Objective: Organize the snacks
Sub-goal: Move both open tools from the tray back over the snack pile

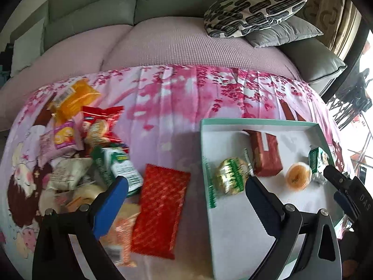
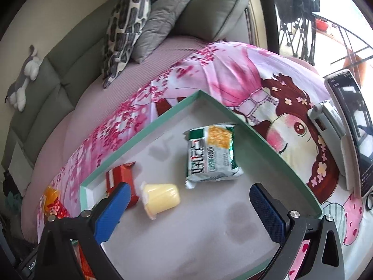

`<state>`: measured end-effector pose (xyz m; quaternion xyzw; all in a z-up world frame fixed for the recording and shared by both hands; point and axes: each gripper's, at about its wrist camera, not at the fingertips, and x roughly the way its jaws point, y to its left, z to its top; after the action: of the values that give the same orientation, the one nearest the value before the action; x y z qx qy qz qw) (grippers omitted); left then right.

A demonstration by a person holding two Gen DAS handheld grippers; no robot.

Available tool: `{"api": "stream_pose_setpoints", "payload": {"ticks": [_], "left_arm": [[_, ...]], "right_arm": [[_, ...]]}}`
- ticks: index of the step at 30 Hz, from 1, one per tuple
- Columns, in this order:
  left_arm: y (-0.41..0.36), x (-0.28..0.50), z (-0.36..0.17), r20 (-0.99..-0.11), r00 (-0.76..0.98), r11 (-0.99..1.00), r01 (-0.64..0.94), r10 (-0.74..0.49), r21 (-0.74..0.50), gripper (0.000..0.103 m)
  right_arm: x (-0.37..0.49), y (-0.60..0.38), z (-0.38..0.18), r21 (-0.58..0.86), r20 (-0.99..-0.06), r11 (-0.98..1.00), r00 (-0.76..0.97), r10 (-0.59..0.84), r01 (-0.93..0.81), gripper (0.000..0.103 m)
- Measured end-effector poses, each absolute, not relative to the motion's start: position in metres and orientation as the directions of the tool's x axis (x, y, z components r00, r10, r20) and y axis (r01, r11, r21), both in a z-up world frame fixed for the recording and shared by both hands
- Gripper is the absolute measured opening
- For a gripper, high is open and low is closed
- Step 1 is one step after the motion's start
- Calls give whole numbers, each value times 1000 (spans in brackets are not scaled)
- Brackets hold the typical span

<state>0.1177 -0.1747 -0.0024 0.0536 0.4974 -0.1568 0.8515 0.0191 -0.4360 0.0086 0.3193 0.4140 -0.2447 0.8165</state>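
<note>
A green-rimmed white box (image 1: 261, 122) lies on the pink blanket at the right. It holds a red wrapped bar (image 1: 265, 154), a round green-and-gold snack (image 1: 229, 177), an orange jelly cup (image 1: 298, 175) and a green packet (image 1: 317, 157). A pile of loose snacks (image 1: 93, 140) lies at the left, with a flat red packet (image 1: 160, 212) beside it. My left gripper (image 1: 186, 189) is open and empty, above the flat red packet and the box's left rim. My right gripper (image 2: 188, 196) is open and empty over the box floor (image 2: 209, 233), close to the jelly cup (image 2: 160, 197) and the green packet (image 2: 211, 154).
A grey sofa back (image 1: 116, 7) and patterned cushions (image 1: 254, 11) stand behind the blanket. A phone on a stand (image 2: 349, 135) sits to the right of the box. A plush toy (image 2: 23, 79) lies on the sofa back. The right gripper's fingers (image 1: 338, 179) show at the box's right edge.
</note>
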Motion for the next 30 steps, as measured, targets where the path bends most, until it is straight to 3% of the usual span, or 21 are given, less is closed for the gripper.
{"api": "stream_pose_setpoints", "payload": {"ticks": [9,30], "left_arm": [[-127,96,3,-852,514,969,244,-104,29,100],[-12,83,-14,-898,432,996,-46,85,72,100]], "right_arm": [[17,-410,17,278,-835,732,533,-136,622,103],[40,-266,39,125,-817,926,567,-108,356,103]]}}
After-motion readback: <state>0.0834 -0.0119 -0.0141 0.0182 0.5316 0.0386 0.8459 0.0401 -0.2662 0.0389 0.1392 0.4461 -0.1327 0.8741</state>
